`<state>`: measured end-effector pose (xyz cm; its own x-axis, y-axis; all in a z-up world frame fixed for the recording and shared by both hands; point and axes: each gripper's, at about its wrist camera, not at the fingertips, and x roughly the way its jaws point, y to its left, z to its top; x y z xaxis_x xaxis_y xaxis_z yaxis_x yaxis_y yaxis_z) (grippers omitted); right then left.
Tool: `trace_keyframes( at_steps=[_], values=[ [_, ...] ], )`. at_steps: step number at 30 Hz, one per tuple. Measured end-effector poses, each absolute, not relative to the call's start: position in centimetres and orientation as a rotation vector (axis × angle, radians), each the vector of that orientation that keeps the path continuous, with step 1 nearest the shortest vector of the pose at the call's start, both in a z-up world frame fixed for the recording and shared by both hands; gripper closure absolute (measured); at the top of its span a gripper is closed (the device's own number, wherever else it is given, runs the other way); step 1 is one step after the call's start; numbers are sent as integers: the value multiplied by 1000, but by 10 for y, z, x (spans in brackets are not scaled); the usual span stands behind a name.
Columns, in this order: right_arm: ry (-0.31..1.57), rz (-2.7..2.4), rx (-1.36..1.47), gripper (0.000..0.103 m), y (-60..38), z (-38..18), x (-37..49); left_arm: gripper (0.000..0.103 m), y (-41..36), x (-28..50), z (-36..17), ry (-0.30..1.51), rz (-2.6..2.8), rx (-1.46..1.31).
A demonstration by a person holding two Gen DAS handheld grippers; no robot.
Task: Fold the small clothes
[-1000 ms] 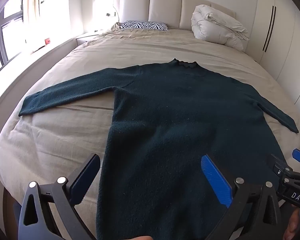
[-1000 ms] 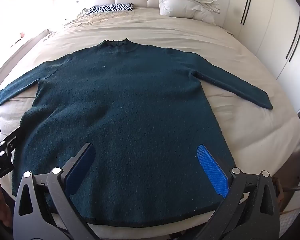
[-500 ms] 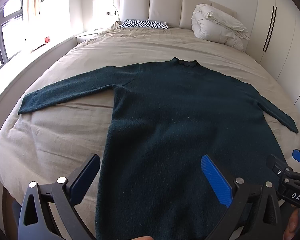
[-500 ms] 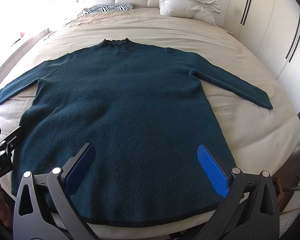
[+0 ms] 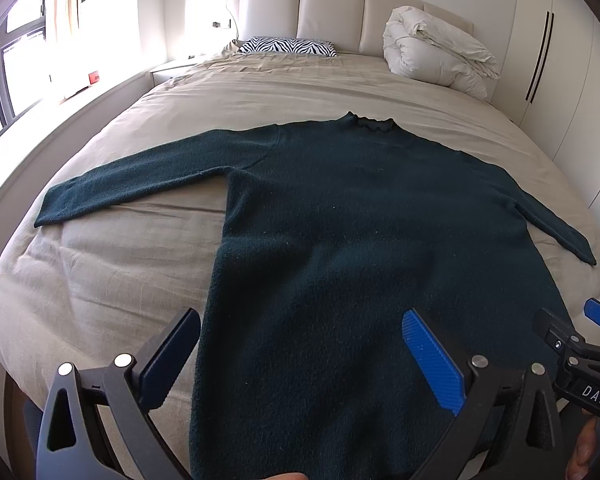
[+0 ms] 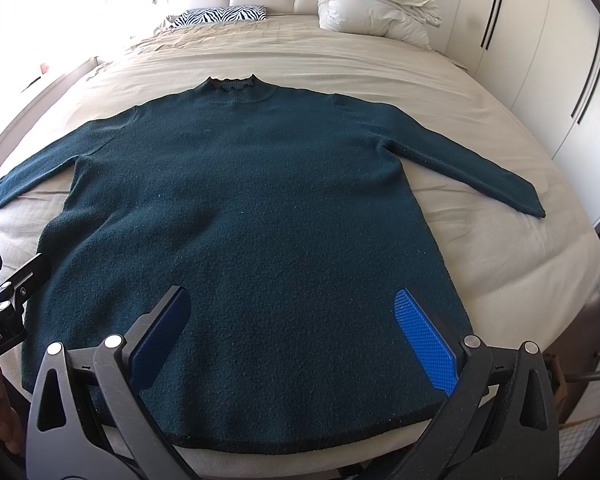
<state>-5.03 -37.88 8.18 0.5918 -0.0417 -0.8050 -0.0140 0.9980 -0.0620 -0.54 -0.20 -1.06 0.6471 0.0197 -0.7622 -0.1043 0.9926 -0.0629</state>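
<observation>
My 2 tongs, left gripper (image 5: 300,356) and right gripper (image 6: 292,332), hover released above the sweater (image 6: 244,216), spread flat on the bed (image 6: 480,248).

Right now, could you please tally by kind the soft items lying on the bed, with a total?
Dark green knitted sweater, spread flat: 1
Zebra-striped pillow, by the headboard: 1
White bundled duvet, by the headboard: 1
Total: 3
</observation>
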Motion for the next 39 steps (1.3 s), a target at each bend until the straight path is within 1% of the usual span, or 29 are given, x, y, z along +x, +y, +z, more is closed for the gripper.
trace_keyframes(
  at_steps=[39],
  values=[
    [936,-20,-58,0,-380,82,-54,0,-5,-6,-12,875,68,-112]
  ],
)
